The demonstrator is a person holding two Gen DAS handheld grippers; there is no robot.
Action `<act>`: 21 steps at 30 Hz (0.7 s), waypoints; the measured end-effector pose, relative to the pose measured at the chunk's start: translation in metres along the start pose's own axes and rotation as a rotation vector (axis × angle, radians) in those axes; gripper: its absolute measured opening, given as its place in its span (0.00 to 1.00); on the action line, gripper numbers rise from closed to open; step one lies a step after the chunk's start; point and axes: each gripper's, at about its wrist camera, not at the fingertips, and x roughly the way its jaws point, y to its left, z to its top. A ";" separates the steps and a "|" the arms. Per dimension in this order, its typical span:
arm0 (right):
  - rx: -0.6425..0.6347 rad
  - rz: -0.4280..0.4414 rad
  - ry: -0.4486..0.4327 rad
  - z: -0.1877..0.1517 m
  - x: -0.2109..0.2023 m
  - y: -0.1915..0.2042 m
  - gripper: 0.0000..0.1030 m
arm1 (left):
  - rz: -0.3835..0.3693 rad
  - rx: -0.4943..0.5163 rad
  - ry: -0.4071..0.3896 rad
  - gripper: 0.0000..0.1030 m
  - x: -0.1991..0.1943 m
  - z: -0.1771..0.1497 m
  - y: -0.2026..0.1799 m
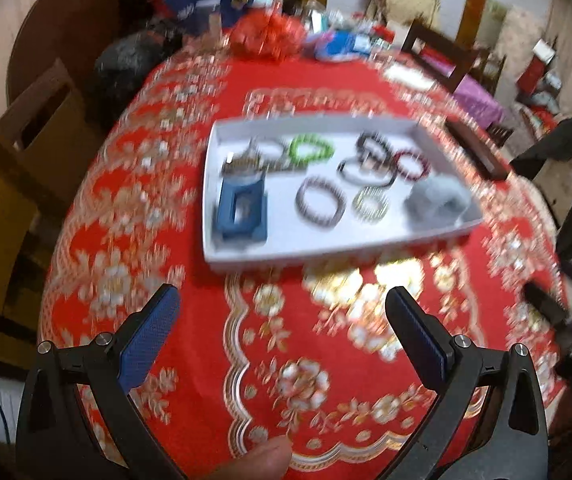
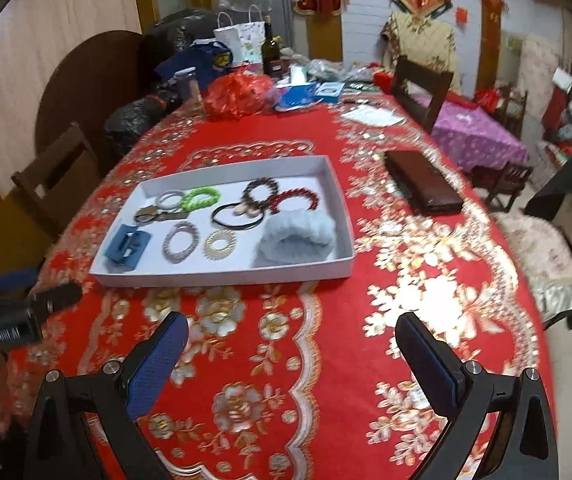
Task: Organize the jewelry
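Left wrist view: our left gripper [image 1: 282, 304] hangs above the red counter [image 1: 325, 380] with its fingers [image 1: 148, 336] spread wide and nothing between them, the whole frame smeared by blur. The white tray [image 1: 246, 256] sits mid-frame, well ahead of the fingertips. In it we make out a blue clip [image 1: 240, 210] at lower left, a green band [image 1: 310, 149] near the top, a dark red band [image 1: 411, 164] to the right, and a grey scrunchie [image 1: 435, 198] at lower right. The pieces lie apart from one another, which we judge leaves room for a finger on either side of each. A thumb [image 1: 264, 460] shows at the bottom edge.

Right wrist view: our right gripper [image 2: 291, 326] also hovers short of the tray [image 2: 222, 278], fingers [image 2: 158, 364] wide and empty. This frame is sharper. The clip [image 2: 128, 249] sits at the tray's lower left, the green band [image 2: 200, 197] touches a pale ring [image 2: 170, 199] at upper left, and a black loop [image 2: 238, 216] overlaps beads in the middle. The scrunchie [image 2: 297, 238] rests against the right wall. A brown case [image 2: 421, 186] lies on the cloth at right of the tray, apart from it; we judge it a likely home for some pieces. The left gripper [image 2: 62, 295] enters at the left edge. Nothing is gripped yet.
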 end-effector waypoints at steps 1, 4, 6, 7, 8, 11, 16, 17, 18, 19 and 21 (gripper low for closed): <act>-0.002 -0.007 -0.008 0.001 -0.001 -0.001 1.00 | 0.011 0.002 0.007 1.00 0.002 -0.003 0.000; -0.008 -0.029 -0.012 0.002 0.000 -0.002 1.00 | 0.045 0.010 0.004 1.00 0.004 -0.006 -0.001; -0.012 -0.031 -0.011 0.002 0.001 -0.002 1.00 | 0.043 0.021 -0.004 1.00 0.002 -0.008 -0.004; -0.016 -0.029 -0.010 0.002 0.001 -0.002 1.00 | 0.041 0.028 -0.007 1.00 0.002 -0.009 -0.005; -0.022 -0.030 -0.010 0.002 0.001 0.000 1.00 | 0.041 0.037 -0.017 1.00 -0.001 -0.011 -0.008; -0.039 -0.048 -0.015 0.001 0.001 0.003 1.00 | 0.031 0.062 -0.026 1.00 -0.003 -0.013 -0.014; -0.059 -0.066 -0.018 0.000 0.002 0.008 1.00 | 0.014 0.063 -0.036 1.00 -0.006 -0.013 -0.015; -0.061 -0.070 -0.016 0.000 0.002 0.008 1.00 | 0.013 0.061 -0.038 1.00 -0.006 -0.013 -0.015; -0.062 -0.074 -0.014 0.000 0.002 0.008 1.00 | 0.013 0.056 -0.039 1.00 -0.007 -0.013 -0.014; -0.063 -0.074 -0.012 0.000 0.003 0.008 1.00 | 0.012 0.050 -0.040 1.00 -0.007 -0.012 -0.013; -0.062 -0.075 -0.011 -0.001 0.002 0.008 1.00 | 0.015 0.046 -0.042 1.00 -0.007 -0.012 -0.013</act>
